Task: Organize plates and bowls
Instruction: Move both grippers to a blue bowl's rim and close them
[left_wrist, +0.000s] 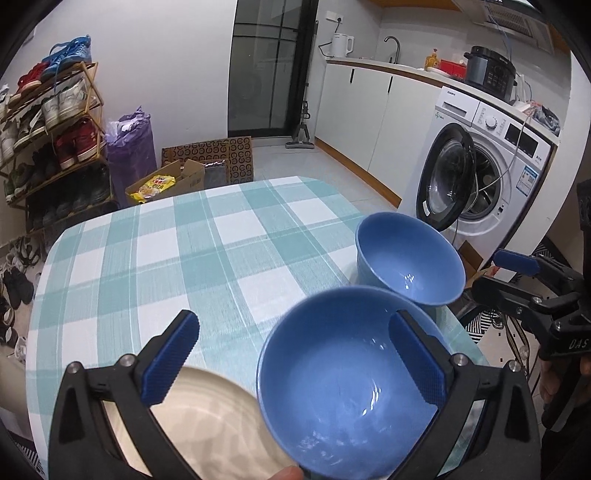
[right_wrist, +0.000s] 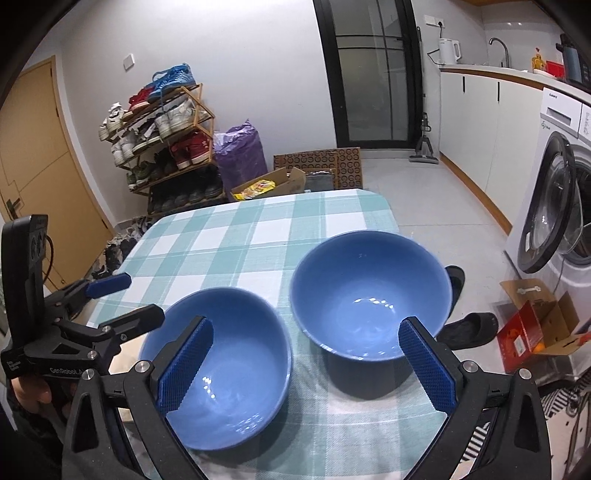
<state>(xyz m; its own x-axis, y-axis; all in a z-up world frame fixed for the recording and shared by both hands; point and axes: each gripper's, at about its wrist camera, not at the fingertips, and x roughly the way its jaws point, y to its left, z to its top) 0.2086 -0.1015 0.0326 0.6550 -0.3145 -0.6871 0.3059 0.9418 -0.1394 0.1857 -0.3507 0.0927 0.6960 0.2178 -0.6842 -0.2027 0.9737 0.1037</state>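
Two blue bowls stand on the checked table (left_wrist: 177, 266). In the left wrist view the near bowl (left_wrist: 343, 384) lies between my open left gripper's (left_wrist: 295, 362) fingers, with the right finger inside its rim. A cream plate (left_wrist: 199, 417) lies under the left finger. The far bowl (left_wrist: 410, 258) stands at the table's right edge. In the right wrist view my right gripper (right_wrist: 306, 365) is open and empty, above the gap between the left bowl (right_wrist: 221, 373) and the right bowl (right_wrist: 369, 295). The left gripper (right_wrist: 110, 295) shows there at the left.
A washing machine (left_wrist: 487, 173) with its door open stands to the right of the table. A shoe rack (left_wrist: 51, 140), a purple bag (left_wrist: 129, 147) and cardboard boxes (left_wrist: 173, 181) stand beyond the table's far edge. Slippers (right_wrist: 465, 325) and a box (right_wrist: 532, 325) lie on the floor at the right.
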